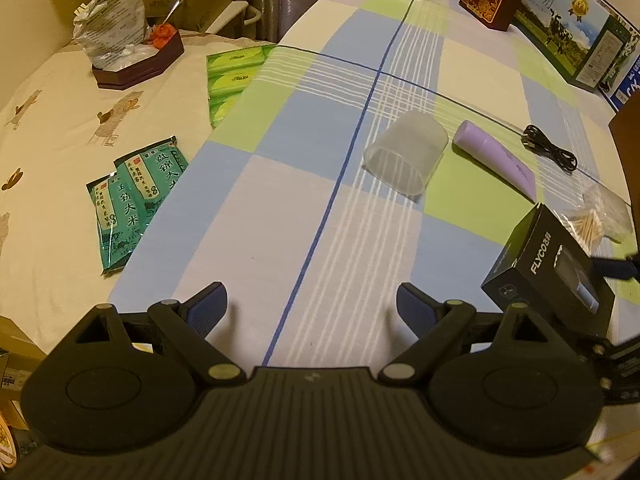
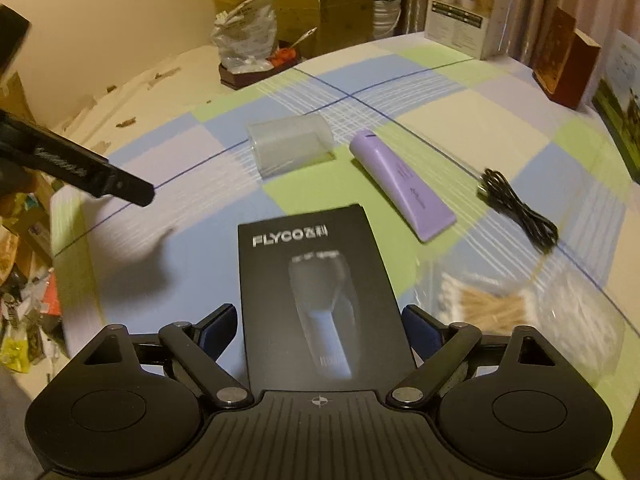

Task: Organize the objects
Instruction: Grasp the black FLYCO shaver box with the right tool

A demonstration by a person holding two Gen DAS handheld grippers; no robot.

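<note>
Black shaver box pinched in right fingers, left fingers spread — bare checked cloth ahead

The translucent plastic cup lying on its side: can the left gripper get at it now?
Probably yes. The left gripper is open and holds nothing, and only bare checked tablecloth lies between it and the translucent plastic cup, whose open mouth faces it. The purple tube lies apart beside it.

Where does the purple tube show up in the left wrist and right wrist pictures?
Left wrist: purple tube lies right of centre, just right of the clear cup.
Right wrist: tube lies right of centre, beyond the black FLYCO box.
Shared landmark: the black cable, to the tube's right.
</note>
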